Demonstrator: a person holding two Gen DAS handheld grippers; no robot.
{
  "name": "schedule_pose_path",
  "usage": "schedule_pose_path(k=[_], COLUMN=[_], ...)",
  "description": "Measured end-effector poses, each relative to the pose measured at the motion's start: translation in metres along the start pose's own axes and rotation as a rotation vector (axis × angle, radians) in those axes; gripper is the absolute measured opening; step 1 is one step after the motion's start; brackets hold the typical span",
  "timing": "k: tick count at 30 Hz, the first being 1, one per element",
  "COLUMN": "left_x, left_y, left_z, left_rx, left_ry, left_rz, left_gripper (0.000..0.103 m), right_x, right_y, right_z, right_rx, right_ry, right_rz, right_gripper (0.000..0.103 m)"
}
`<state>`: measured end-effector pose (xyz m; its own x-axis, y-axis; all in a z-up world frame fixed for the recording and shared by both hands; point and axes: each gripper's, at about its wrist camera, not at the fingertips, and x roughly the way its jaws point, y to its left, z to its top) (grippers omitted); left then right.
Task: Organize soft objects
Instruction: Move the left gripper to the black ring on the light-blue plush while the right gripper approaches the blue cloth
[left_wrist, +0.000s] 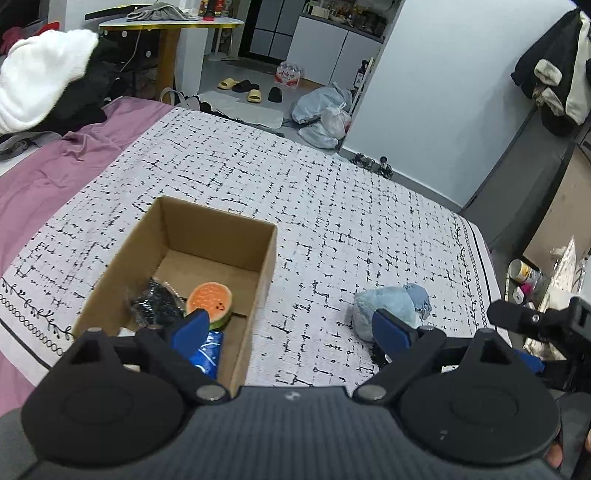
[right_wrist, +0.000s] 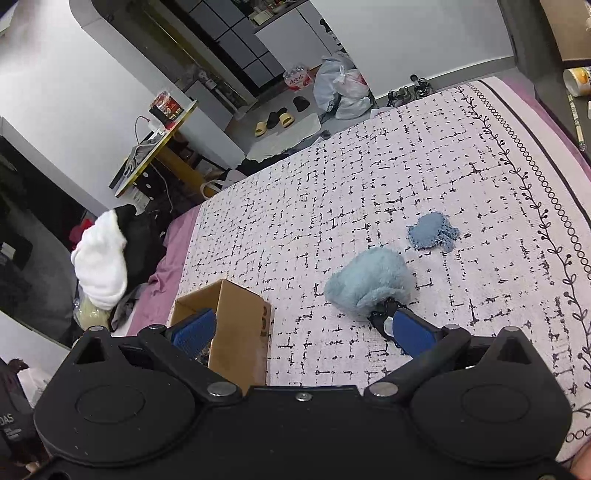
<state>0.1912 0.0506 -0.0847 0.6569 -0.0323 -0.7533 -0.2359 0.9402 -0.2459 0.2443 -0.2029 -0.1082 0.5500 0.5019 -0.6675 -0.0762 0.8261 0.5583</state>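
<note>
Two loose items remain. Left: cardboard box (left_wrist: 207, 258), holding watermelon toy (left_wrist: 210, 301) and others. Right, near: fluffy blue plush (right_wrist: 369, 282); farther right, blue knitted piece (right_wrist: 432, 232). My left gripper (left_wrist: 295, 328) and right gripper (right_wrist: 314, 332) both gape, empty. Next: close on the plush, I judge.

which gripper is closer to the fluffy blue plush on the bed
Right. The right gripper hangs open with one finger right beside the fluffy blue plush. The left gripper hangs open by the cardboard box, plush off to its right.

Both grippers' fingers (left_wrist: 195, 325) spread wide
</note>
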Motion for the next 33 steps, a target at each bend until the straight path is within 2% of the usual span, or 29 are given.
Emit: schedule_pose_path(k=[6,11,16,21,25,33], left_x=[0.018,0.038,0.063,0.091,0.116,0.156], left_y=[-0.019,-0.036,-0.058,-0.078,-0.09,-0.107], left_z=[-0.004,-0.009,-0.017,-0.029,-0.038,-0.051], left_rx=[0.03,0.014,0.014,-0.011,-0.036,-0.119], left_ry=[0.026,0.046,0.072,0.11,0.147,0.179], left_rz=[-0.002,-0.001,-0.013,-0.017,-0.015,0.0], left_gripper=[0.094,0.094,0.094,0.092,0.091,0.091], right_x=[0.014,0.018,0.03,0.045,0.058,0.077], right_y=[-0.029,-0.05,-0.072,-0.091,-0.109,-0.122], right_z=[0.007,0.018,0.028,0.033,0.033,0.041], right_rx=[0.094,0.127,0.157,0.14,0.138,0.099], right_ry=[0.009,0.002,0.001,0.016,0.035,0.087], right_rz=[-0.013,-0.007,-0.018,-0.054,-0.097,-0.1], right_gripper=[0.102,0.102,0.096,0.094,0.087,0.086])
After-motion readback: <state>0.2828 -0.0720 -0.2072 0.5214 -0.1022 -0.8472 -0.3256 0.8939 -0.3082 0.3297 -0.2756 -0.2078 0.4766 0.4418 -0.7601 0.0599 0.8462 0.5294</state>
